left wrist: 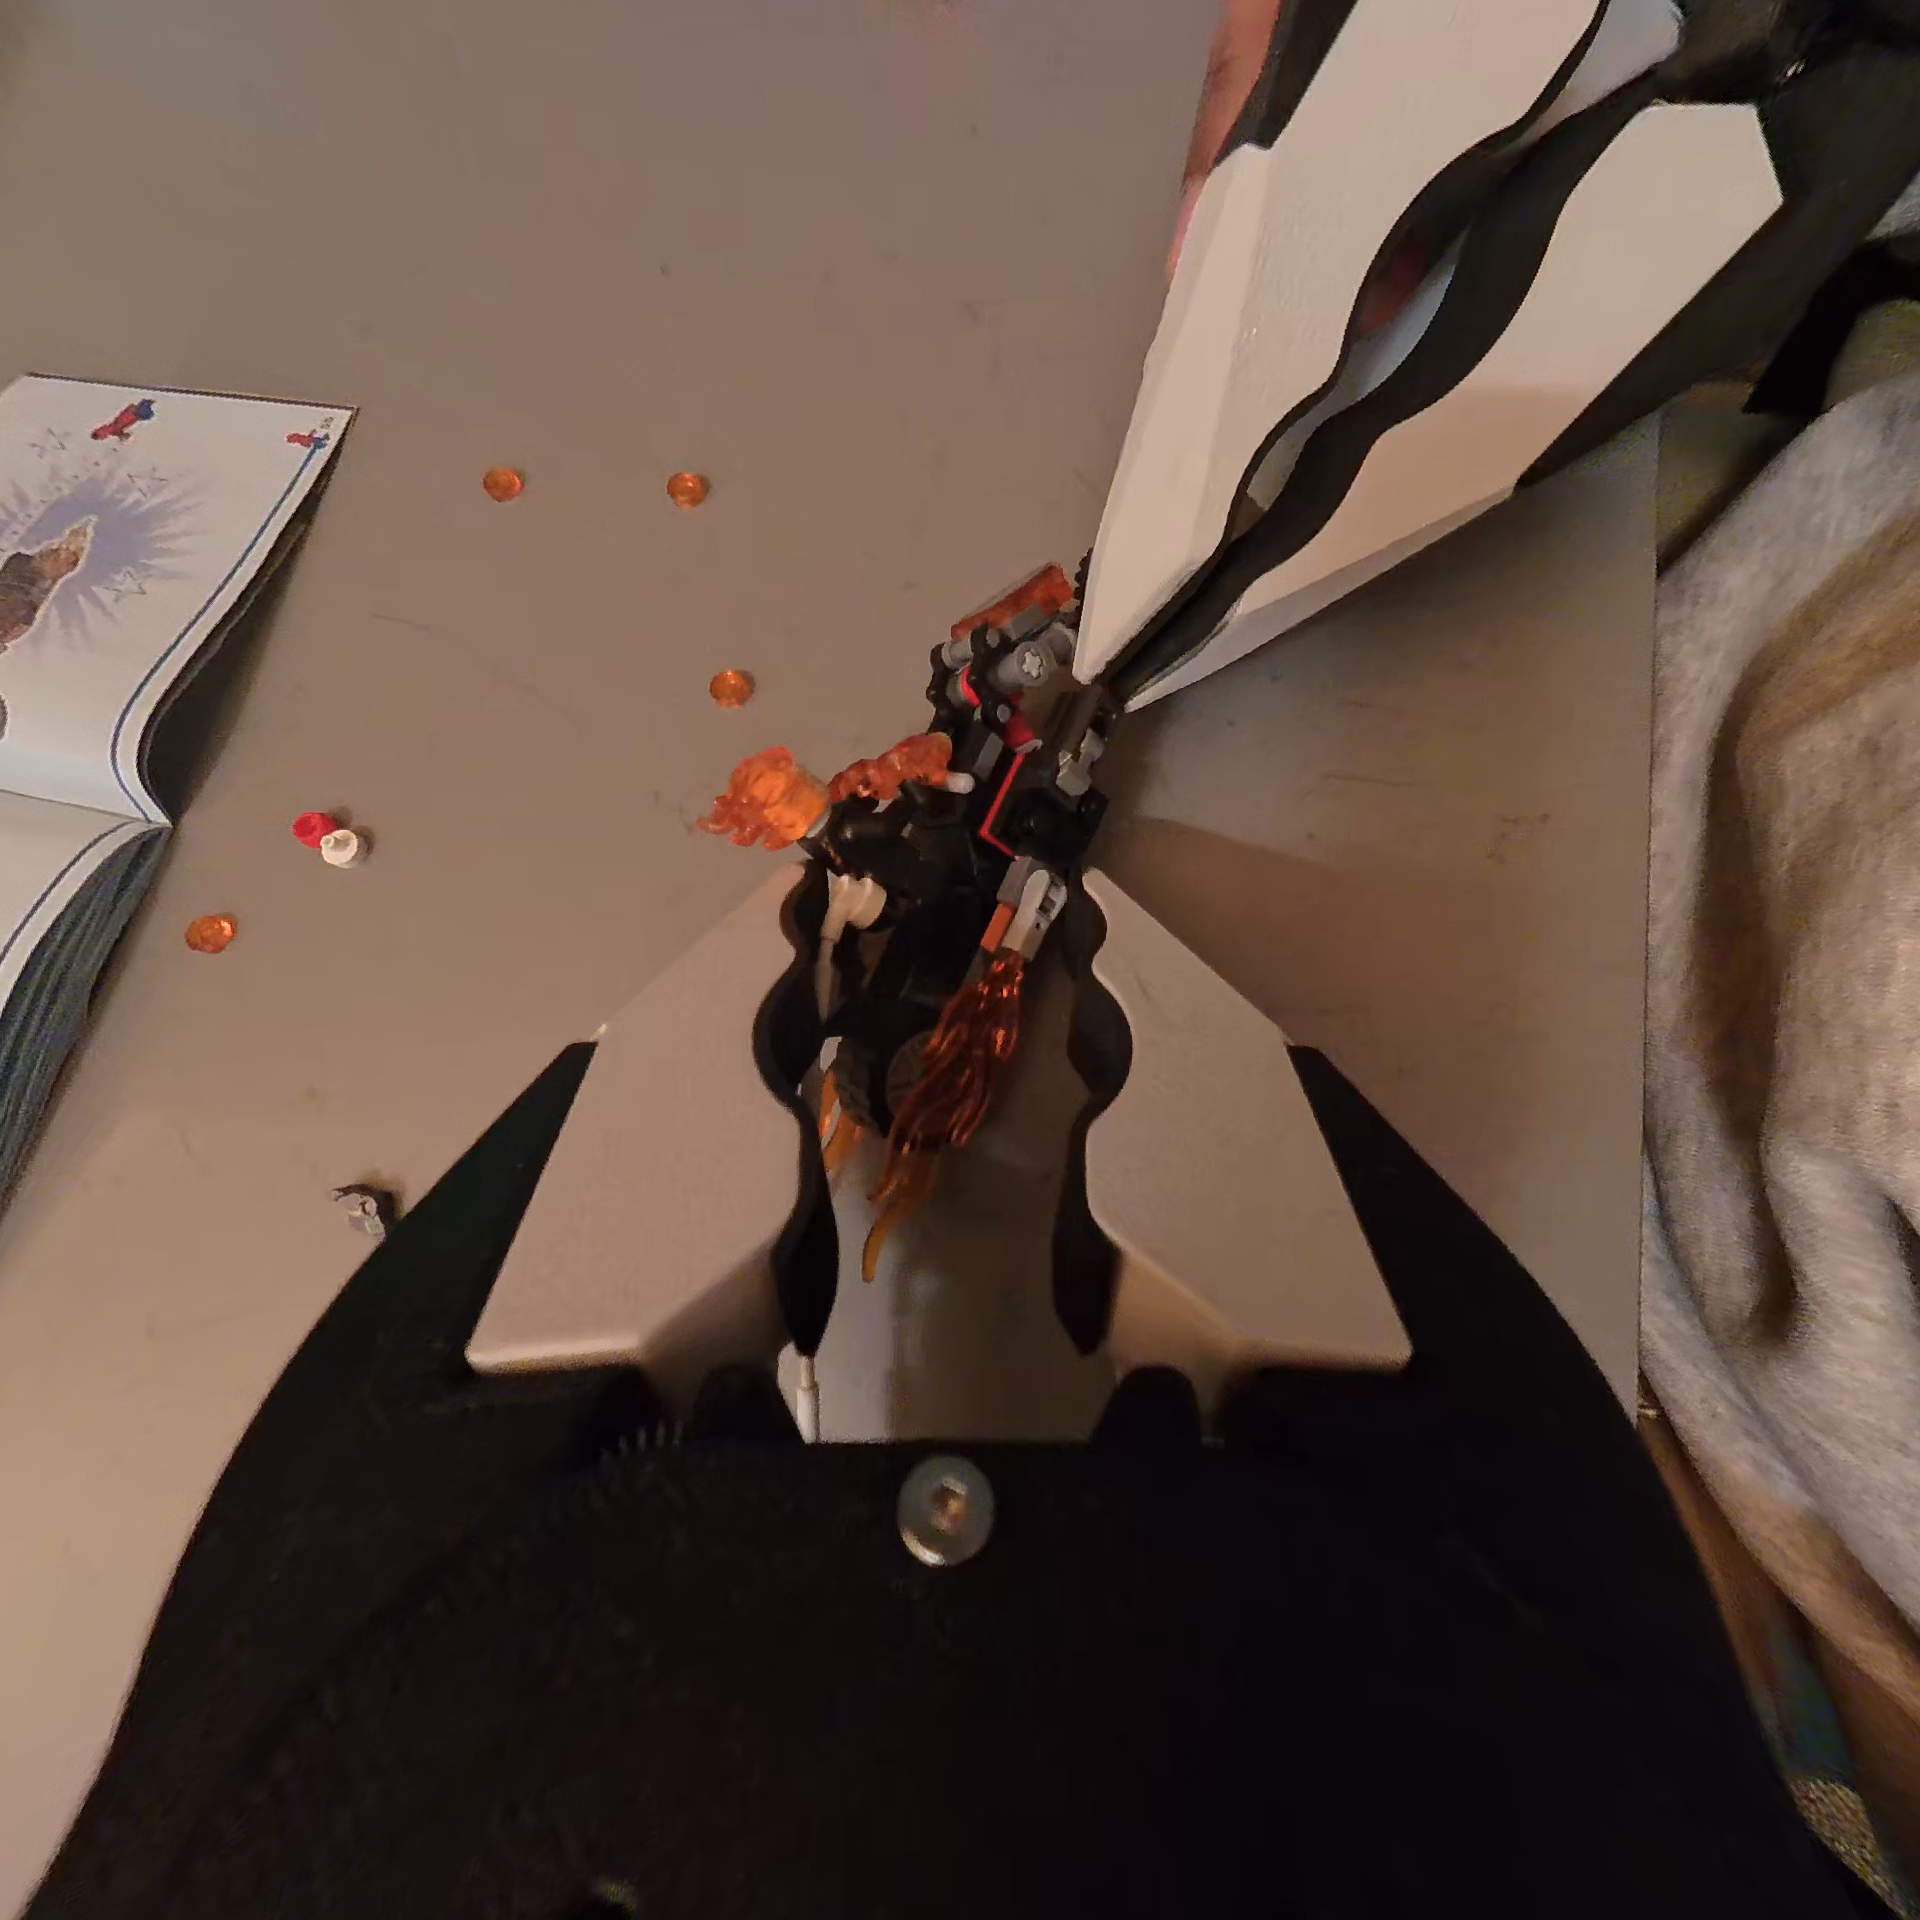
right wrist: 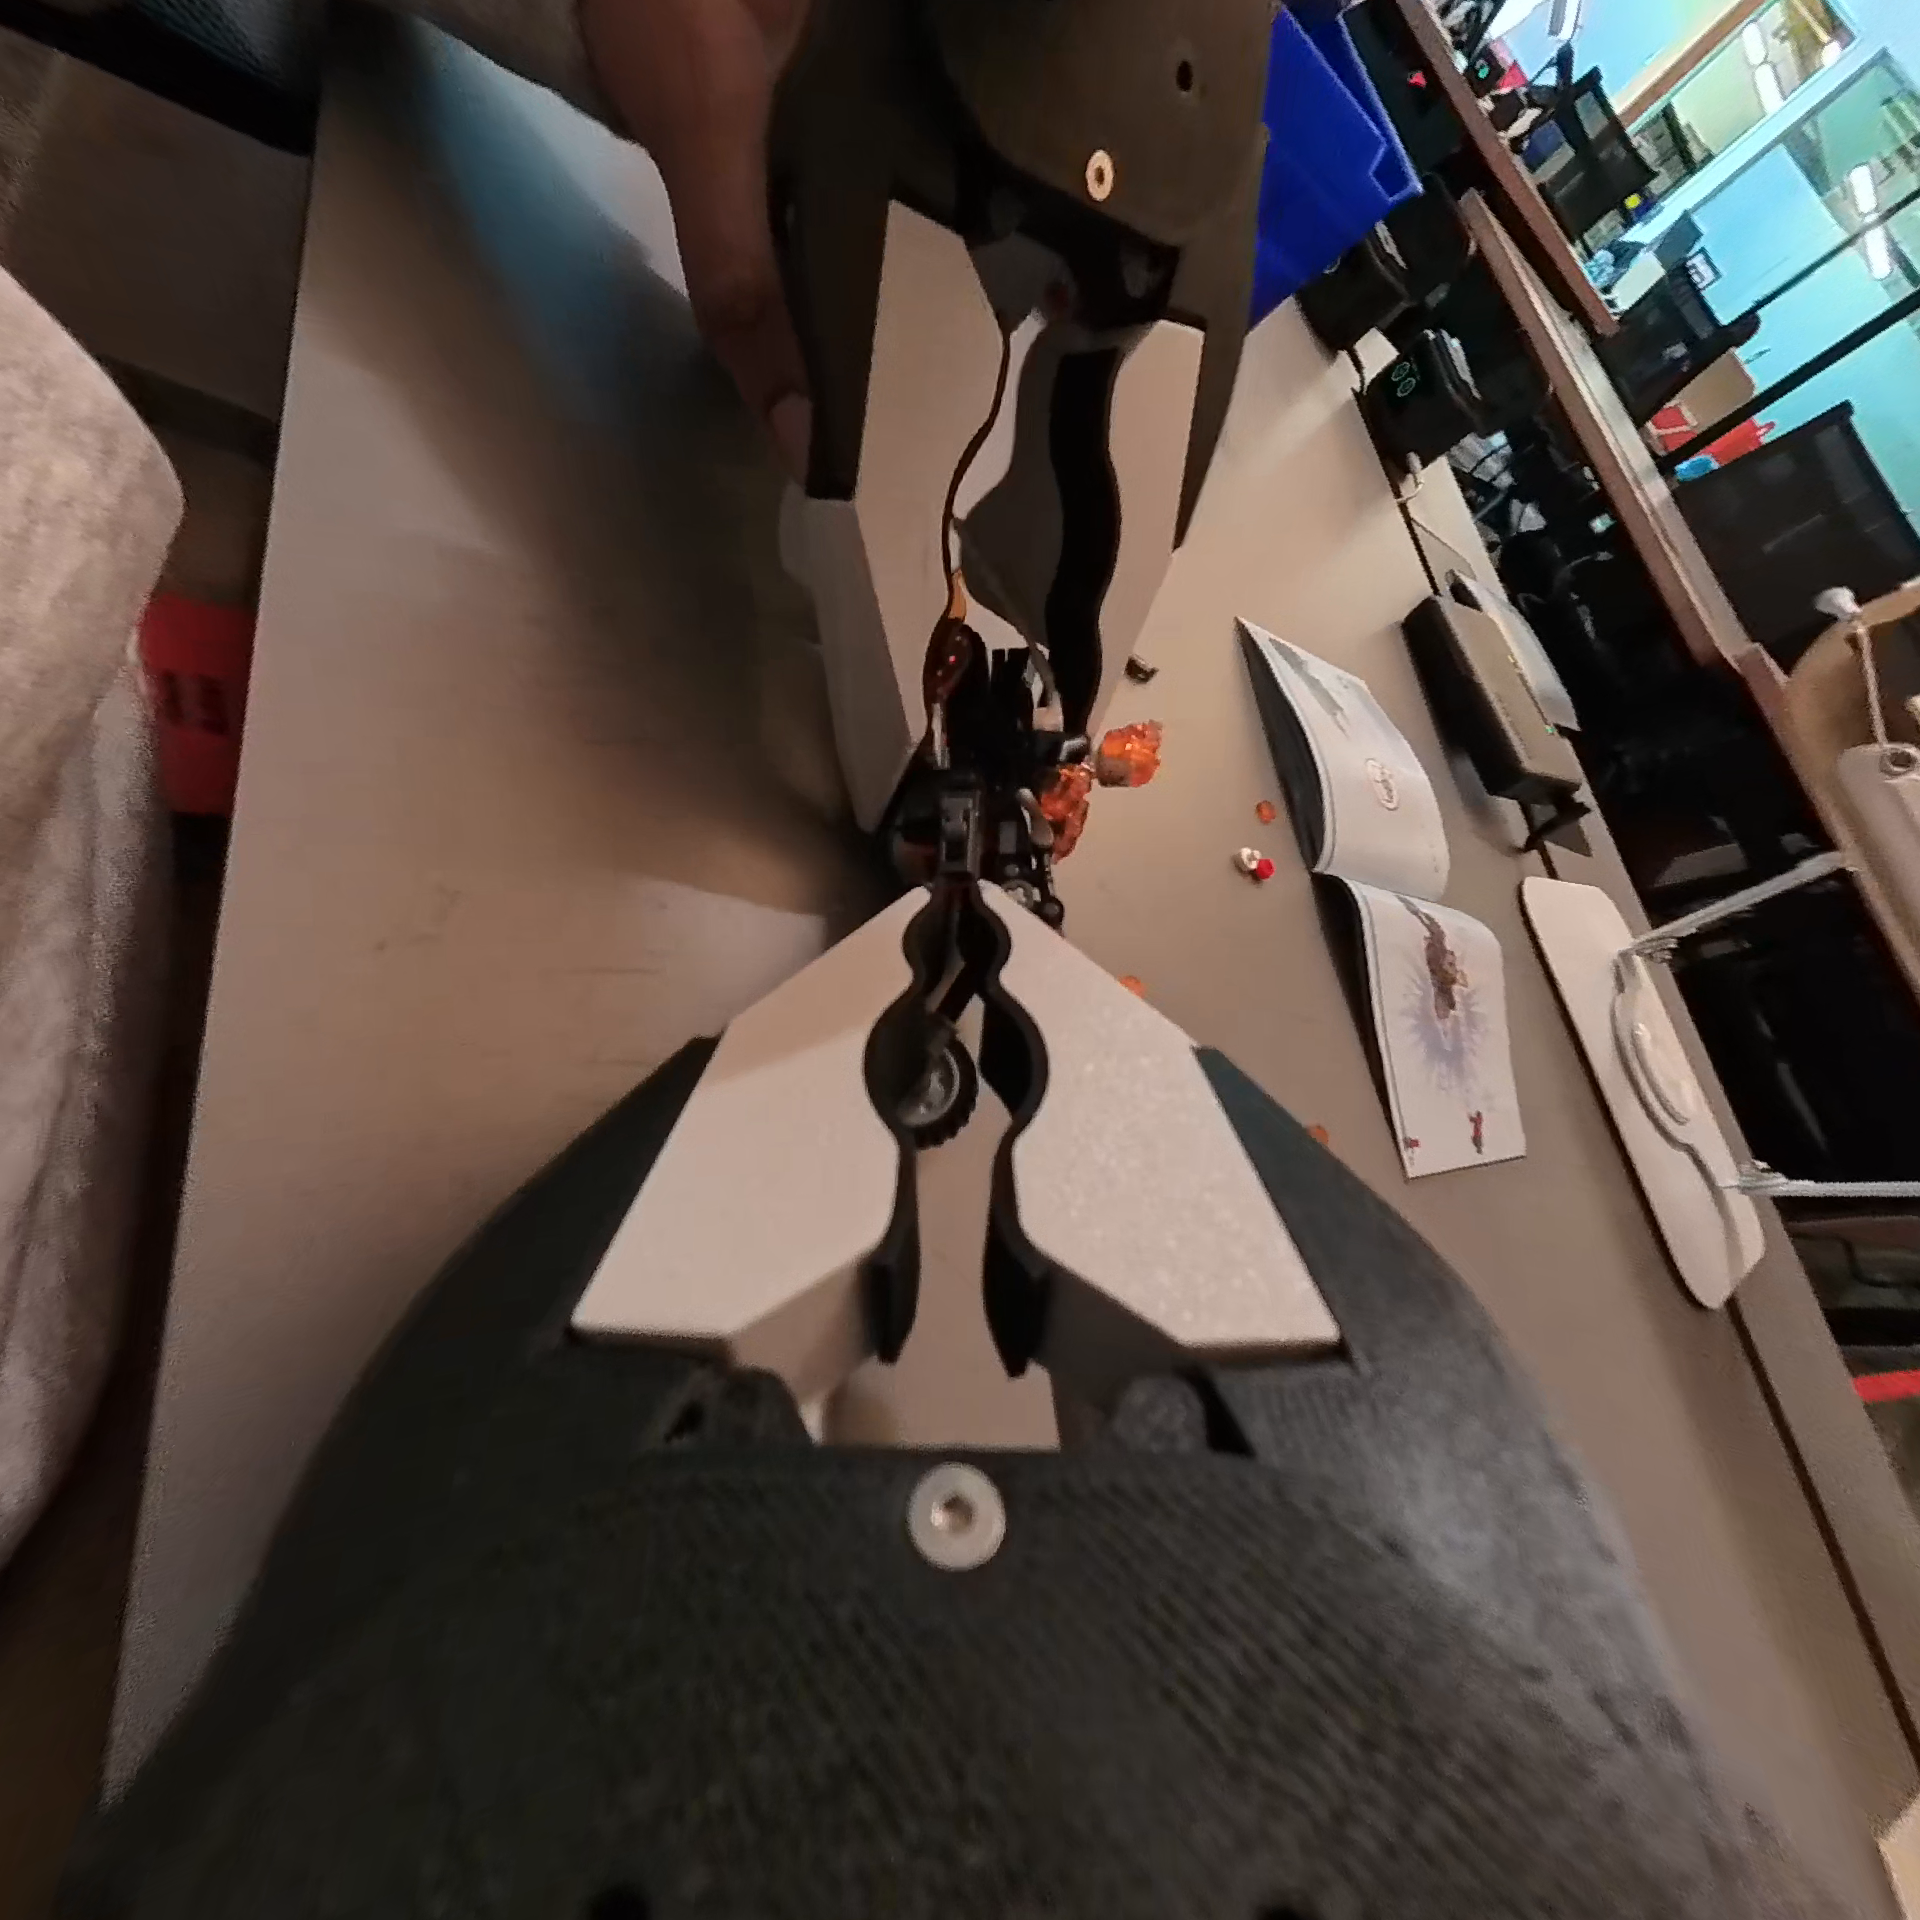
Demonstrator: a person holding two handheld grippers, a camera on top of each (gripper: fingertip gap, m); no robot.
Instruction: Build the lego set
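The left wrist view looks forward along its own tongs (left wrist: 940, 883), close over the table (left wrist: 727, 260). The right wrist view looks along its tongs (right wrist: 961, 904) from the opposite end, equally near. Both share the model (left wrist: 966, 852), the booklet (left wrist: 114, 623) and each other's tongs.

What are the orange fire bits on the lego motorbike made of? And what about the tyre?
The orange flame pieces look like clear, glossy plastic: light glows through them. The tyre looks like matt black rubber with a ribbed tread, though it could be soft plastic. Both the left gripper and the right gripper clamp the motorbike.
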